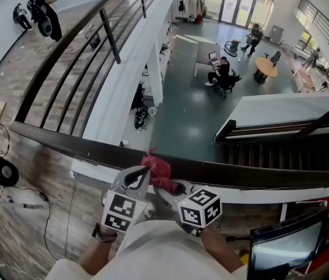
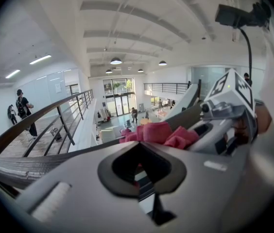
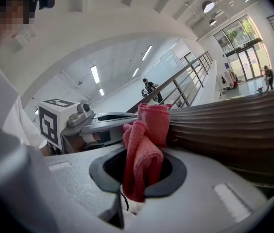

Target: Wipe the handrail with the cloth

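R gripper pinching pink cloth on handrail; L gripper jaws together, empty, beside it; 1 person far along balcony.

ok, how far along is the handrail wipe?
Done: cloth is clamped in the right gripper and pressed on the handrail. In hand: it sits mid-rail, left gripper shut beside it. Left: can't tell which stretches are wiped; rail runs on both ways.

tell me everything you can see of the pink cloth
The cloth is pink-red with a looped, towel-like weave, bunched into thick folds. The right gripper is shut on it, with a tail hanging down between the jaws. Its upper bundle presses against the dark, ribbed handrail, sitting on the rail's top edge.
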{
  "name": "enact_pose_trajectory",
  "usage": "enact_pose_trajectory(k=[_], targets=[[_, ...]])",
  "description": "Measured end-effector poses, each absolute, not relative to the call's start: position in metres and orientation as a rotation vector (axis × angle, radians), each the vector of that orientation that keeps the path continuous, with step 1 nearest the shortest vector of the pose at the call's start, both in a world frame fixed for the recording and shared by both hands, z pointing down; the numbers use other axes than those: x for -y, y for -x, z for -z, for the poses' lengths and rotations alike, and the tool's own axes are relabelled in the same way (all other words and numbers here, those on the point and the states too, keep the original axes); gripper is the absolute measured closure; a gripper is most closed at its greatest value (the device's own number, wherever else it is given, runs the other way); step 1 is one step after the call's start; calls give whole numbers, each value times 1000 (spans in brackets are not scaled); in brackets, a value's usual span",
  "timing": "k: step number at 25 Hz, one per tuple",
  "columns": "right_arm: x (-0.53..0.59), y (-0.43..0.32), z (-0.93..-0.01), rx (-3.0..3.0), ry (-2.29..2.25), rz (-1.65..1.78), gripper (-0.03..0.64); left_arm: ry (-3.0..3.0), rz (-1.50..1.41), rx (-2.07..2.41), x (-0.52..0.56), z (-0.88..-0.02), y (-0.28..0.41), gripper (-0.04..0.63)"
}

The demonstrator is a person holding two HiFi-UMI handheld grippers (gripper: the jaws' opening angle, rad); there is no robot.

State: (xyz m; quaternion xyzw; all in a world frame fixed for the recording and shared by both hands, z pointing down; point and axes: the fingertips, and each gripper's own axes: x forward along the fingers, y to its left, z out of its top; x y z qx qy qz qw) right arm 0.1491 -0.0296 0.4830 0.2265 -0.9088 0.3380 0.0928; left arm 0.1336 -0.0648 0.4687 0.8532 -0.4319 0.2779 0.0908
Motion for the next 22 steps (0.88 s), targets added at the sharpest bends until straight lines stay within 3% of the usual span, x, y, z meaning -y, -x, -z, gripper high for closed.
enact_pose_trajectory(k=[22], targets=[[28, -171, -485, 2703, -679, -1050, 555, -2573, -778, 1187, 66, -469, -158, 592]])
